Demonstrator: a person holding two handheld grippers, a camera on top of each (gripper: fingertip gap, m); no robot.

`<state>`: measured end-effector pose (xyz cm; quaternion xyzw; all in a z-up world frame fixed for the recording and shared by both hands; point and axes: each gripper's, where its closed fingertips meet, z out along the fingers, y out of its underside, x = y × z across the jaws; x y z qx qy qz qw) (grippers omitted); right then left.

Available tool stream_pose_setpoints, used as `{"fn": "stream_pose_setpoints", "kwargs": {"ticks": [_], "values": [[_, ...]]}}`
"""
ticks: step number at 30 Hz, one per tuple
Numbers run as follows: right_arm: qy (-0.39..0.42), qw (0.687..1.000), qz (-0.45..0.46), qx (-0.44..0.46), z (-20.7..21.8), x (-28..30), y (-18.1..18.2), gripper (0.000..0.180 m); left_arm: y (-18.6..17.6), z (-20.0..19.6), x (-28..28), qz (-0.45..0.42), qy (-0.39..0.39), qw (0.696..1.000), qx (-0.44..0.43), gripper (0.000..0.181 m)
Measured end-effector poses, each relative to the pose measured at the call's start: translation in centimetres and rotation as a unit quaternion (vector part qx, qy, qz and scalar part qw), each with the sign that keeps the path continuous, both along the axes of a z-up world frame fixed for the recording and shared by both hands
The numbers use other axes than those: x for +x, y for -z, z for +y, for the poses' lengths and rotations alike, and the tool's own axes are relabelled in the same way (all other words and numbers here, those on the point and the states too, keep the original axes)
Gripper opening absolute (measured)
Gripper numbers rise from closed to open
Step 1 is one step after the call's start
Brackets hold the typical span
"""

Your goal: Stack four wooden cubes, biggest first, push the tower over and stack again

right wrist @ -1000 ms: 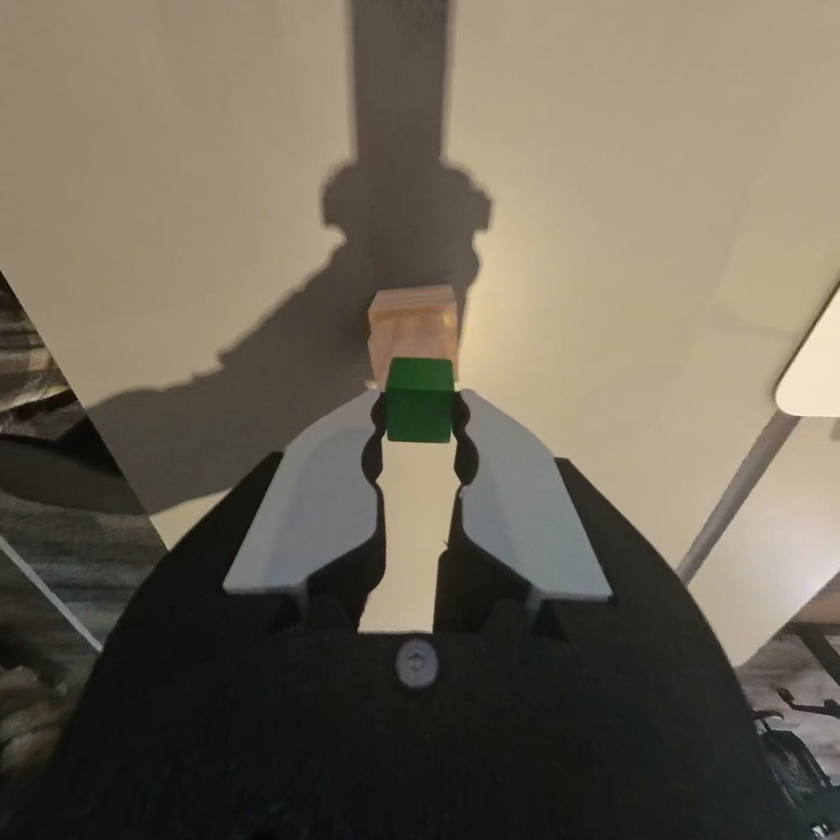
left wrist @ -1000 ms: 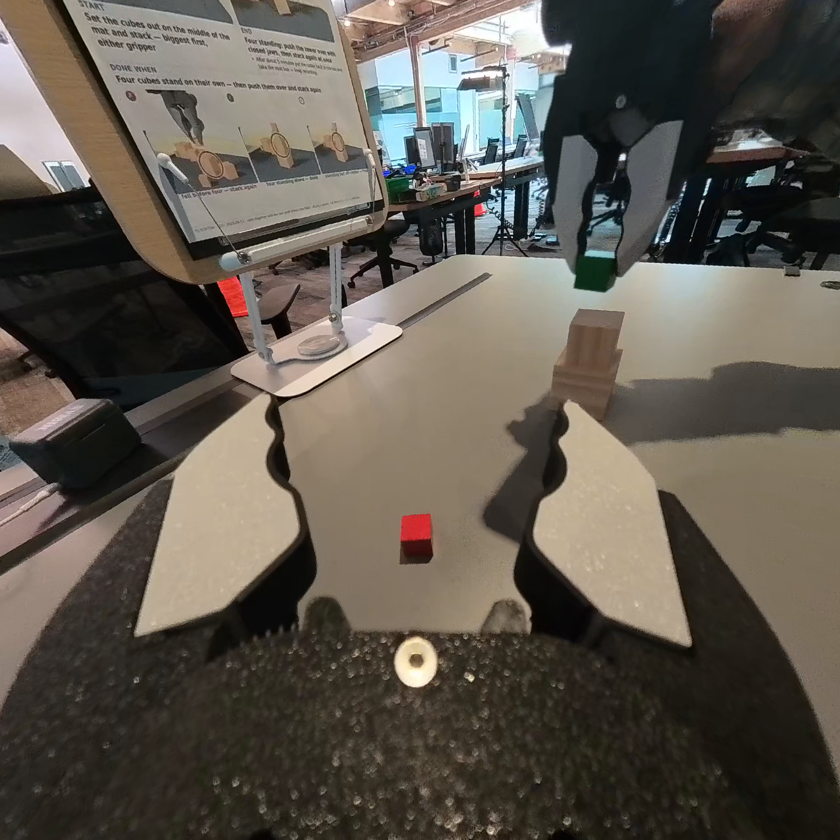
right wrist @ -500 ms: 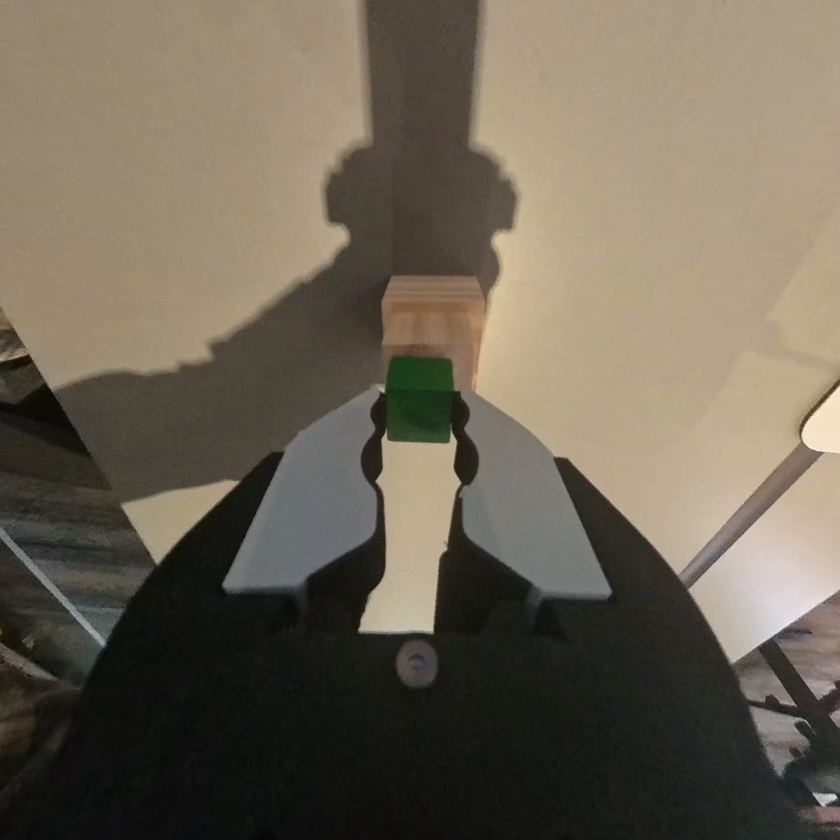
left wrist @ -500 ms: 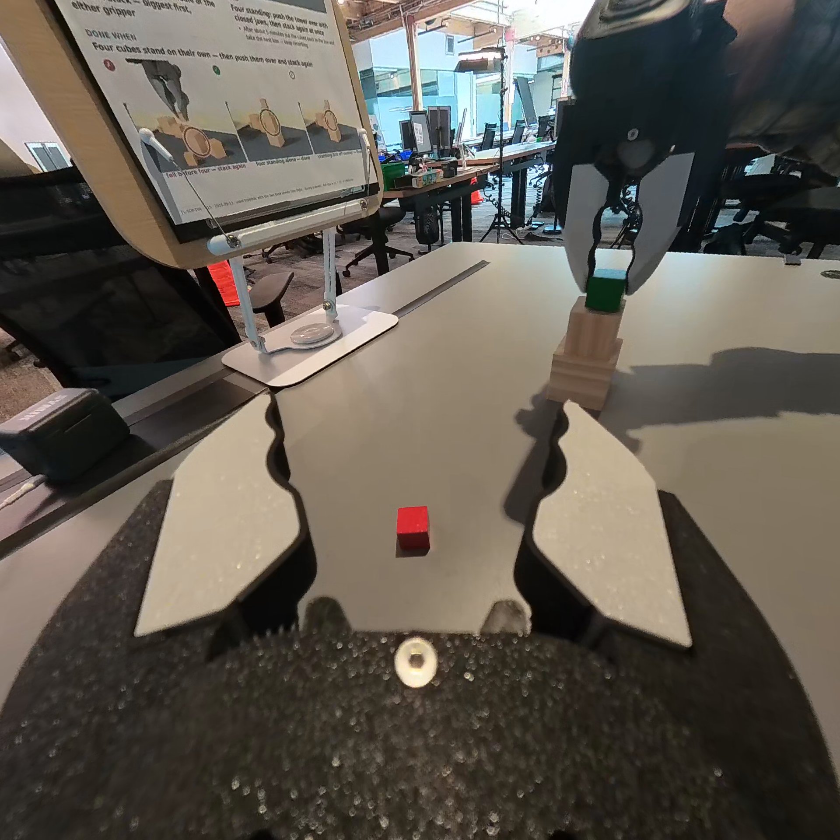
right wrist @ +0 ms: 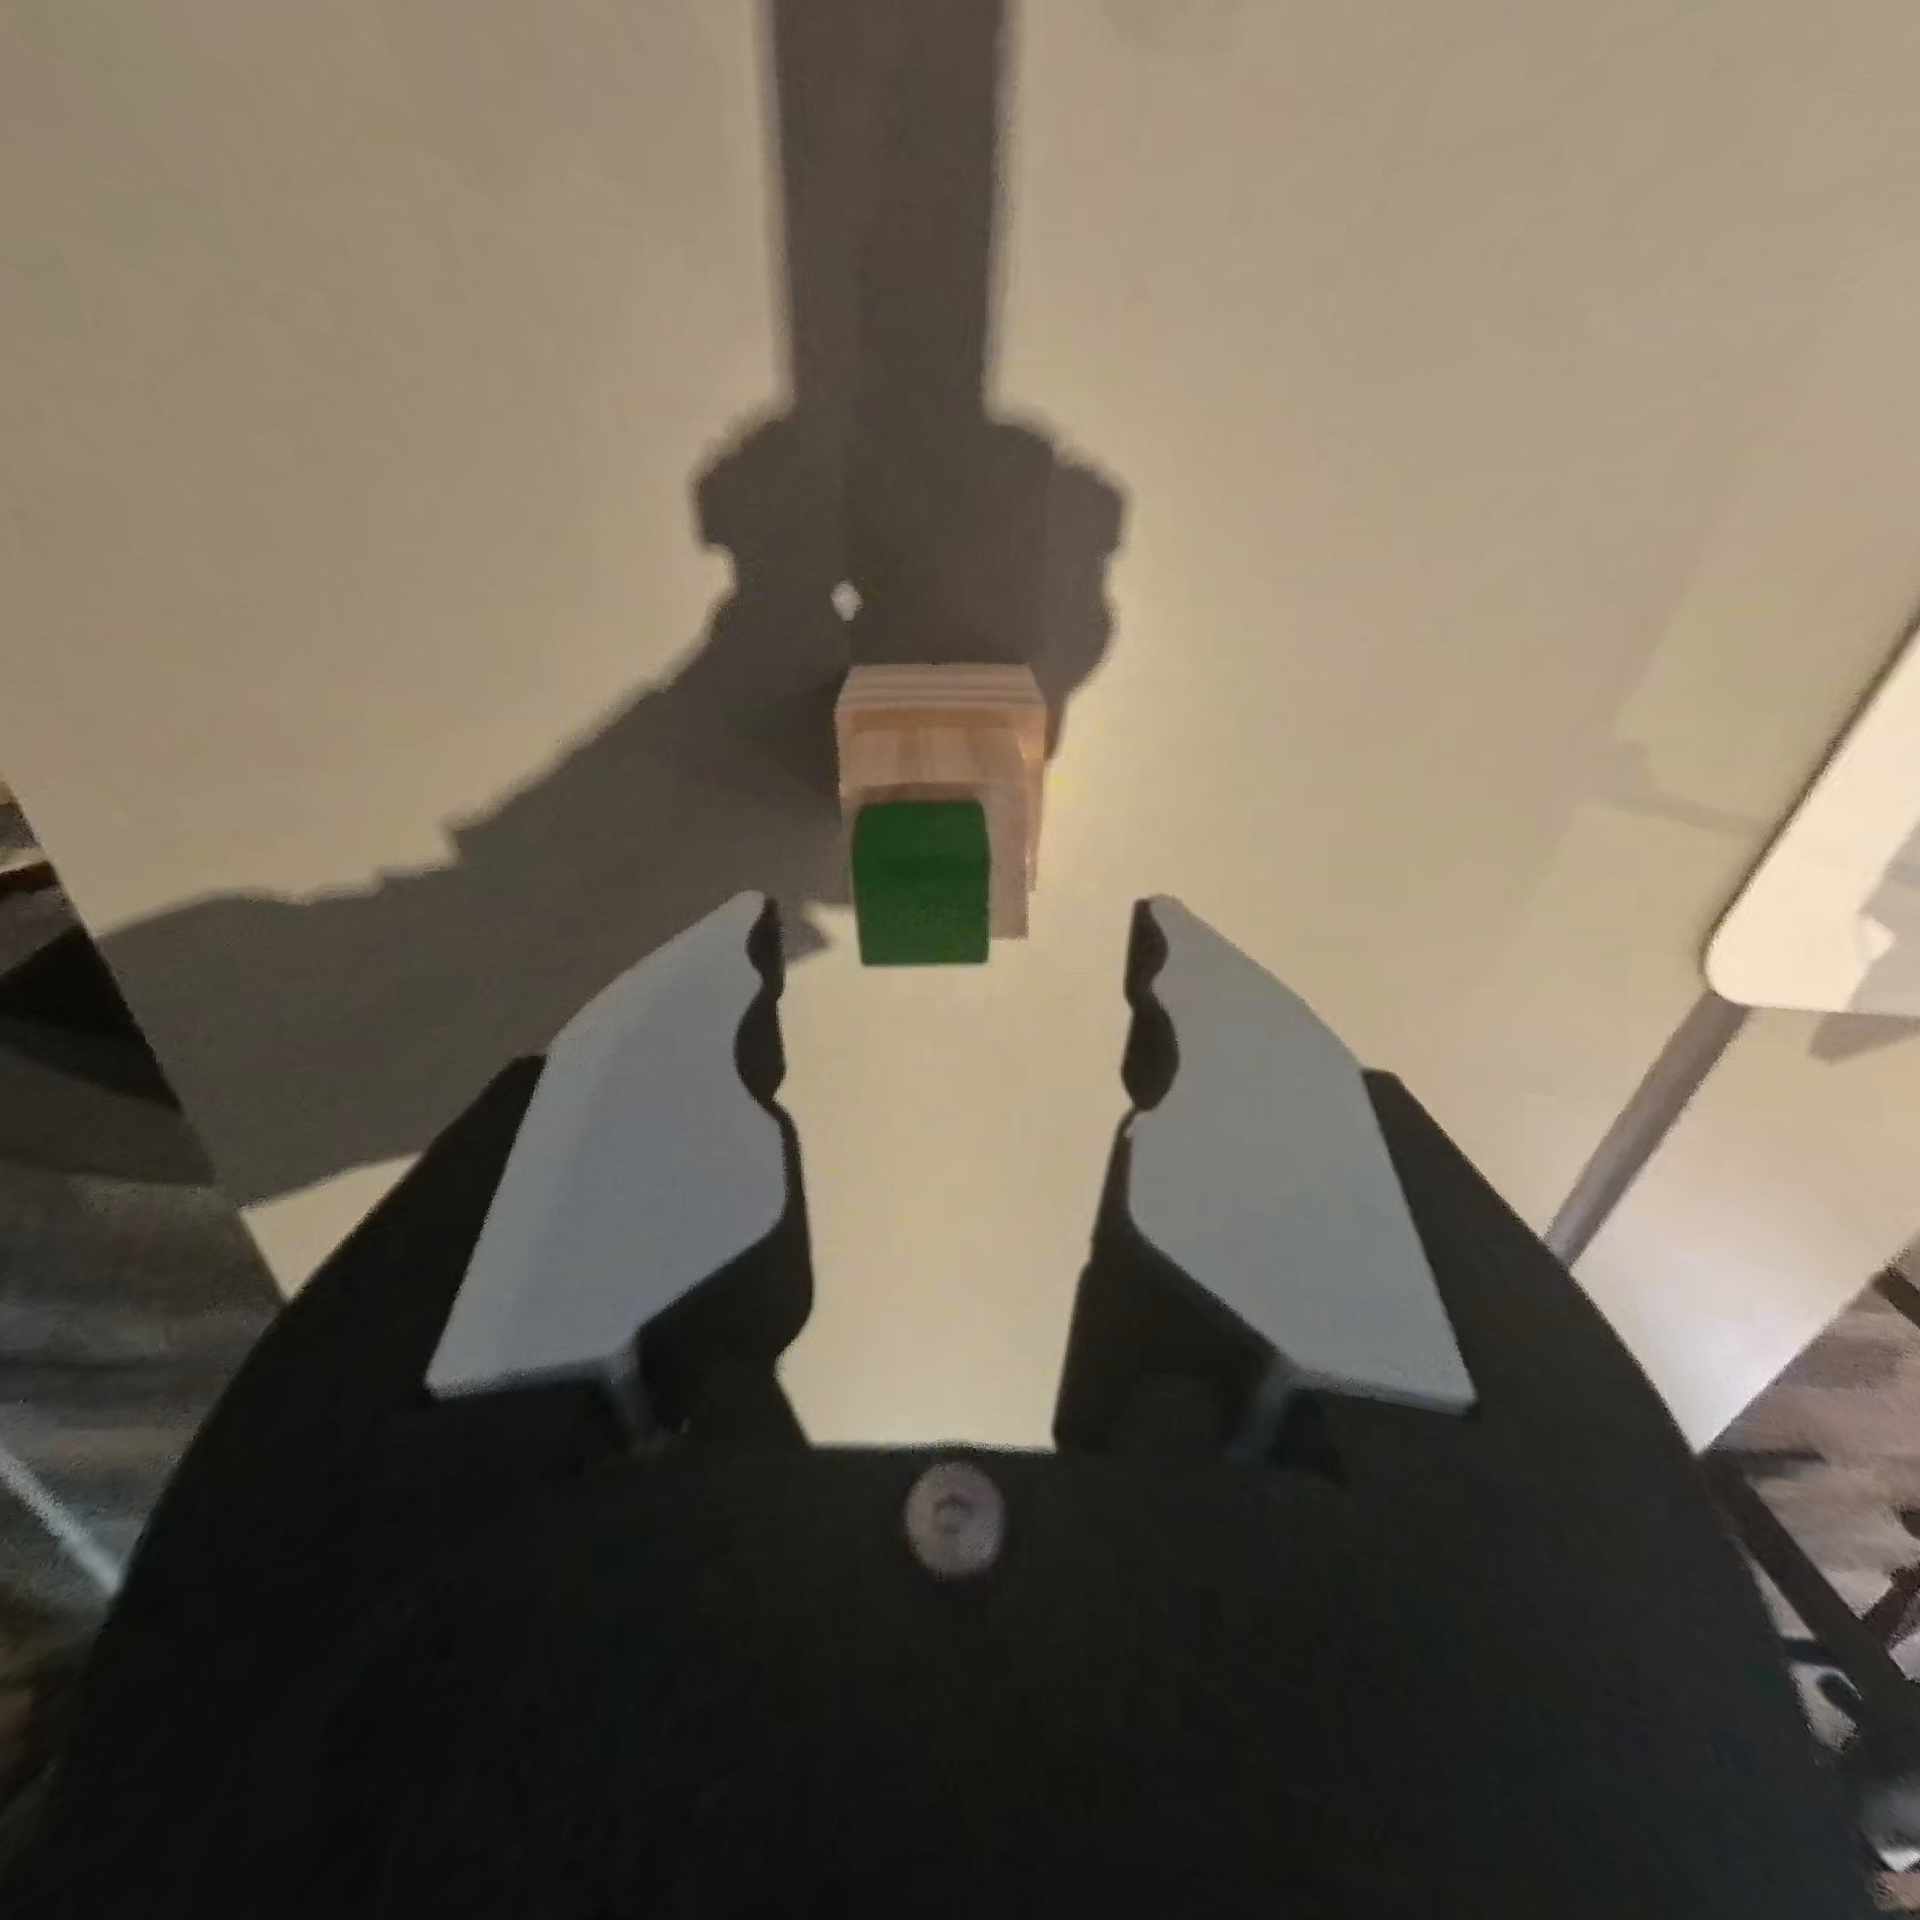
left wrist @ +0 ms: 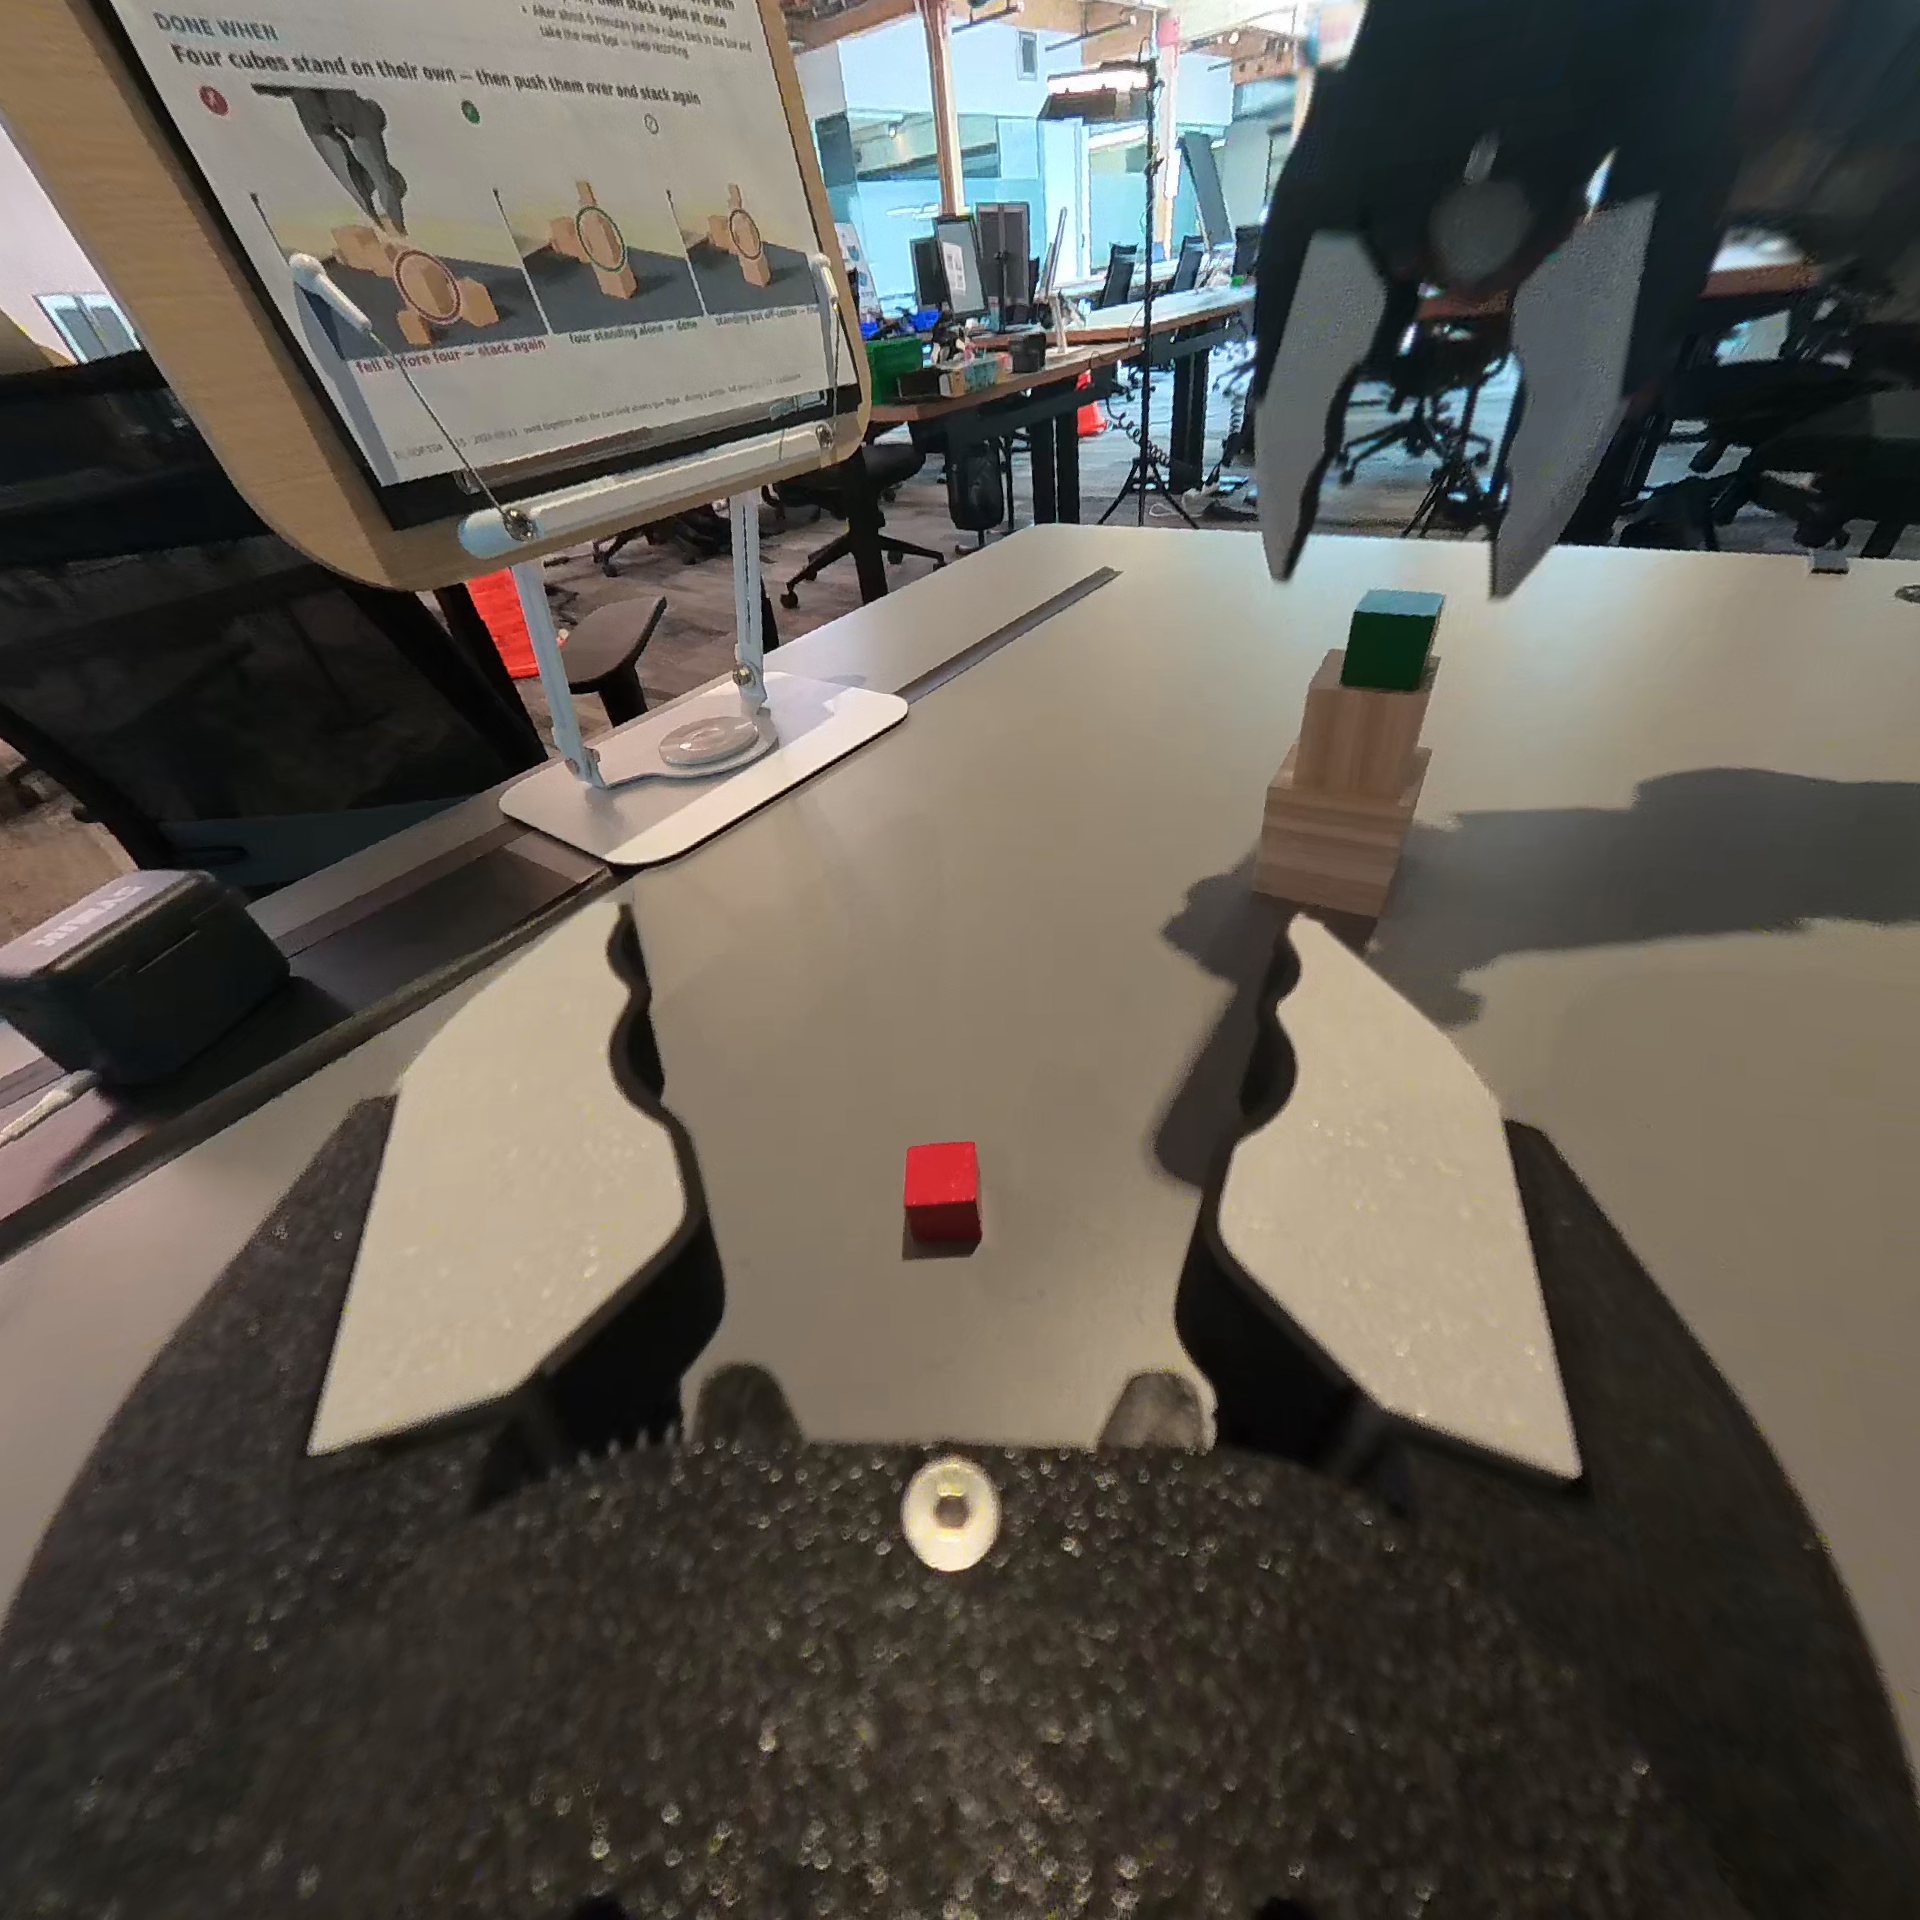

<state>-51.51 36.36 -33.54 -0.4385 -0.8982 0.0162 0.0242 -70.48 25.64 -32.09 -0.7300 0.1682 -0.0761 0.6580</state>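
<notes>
The green cube (left wrist: pixel 1392 649) is sitting on top of two plain wooden cubes, the middle cube (left wrist: pixel 1363 732) resting on the biggest cube (left wrist: pixel 1335 847), all standing on the grey bench (left wrist: pixel 1039 831). The right hand-held gripper (left wrist: pixel 1392 577) is hovering just above the green cube, fingers apart and touching nothing. The red cube (left wrist: pixel 942 1192) is lying alone on the bench, between the spread fingers of the left hand-held gripper (left wrist: pixel 956 935). A stand with an instruction sheet (left wrist: pixel 499 239) is standing at the bench's left edge.
</notes>
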Motion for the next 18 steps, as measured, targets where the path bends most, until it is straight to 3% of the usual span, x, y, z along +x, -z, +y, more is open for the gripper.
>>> {"fn": "stream_pose_setpoints", "kwargs": {"ticks": [8,13,18], "values": [[0.106,0.973,0.204,-0.022,1.6,3.6,-3.7,0.073,3.9,0.7,0.6,0.014,0.023,0.995,-0.094,0.097],[0.212,0.919,0.311,-0.121,2.2,8.0,-1.8,0.065,6.1,1.5,-0.6,0.02,0.005,0.987,-0.156,0.091],[0.261,0.884,0.342,-0.182,2.3,11.2,0.8,0.056,8.2,1.5,-0.7,0.051,0.008,0.975,-0.216,0.078]]}}
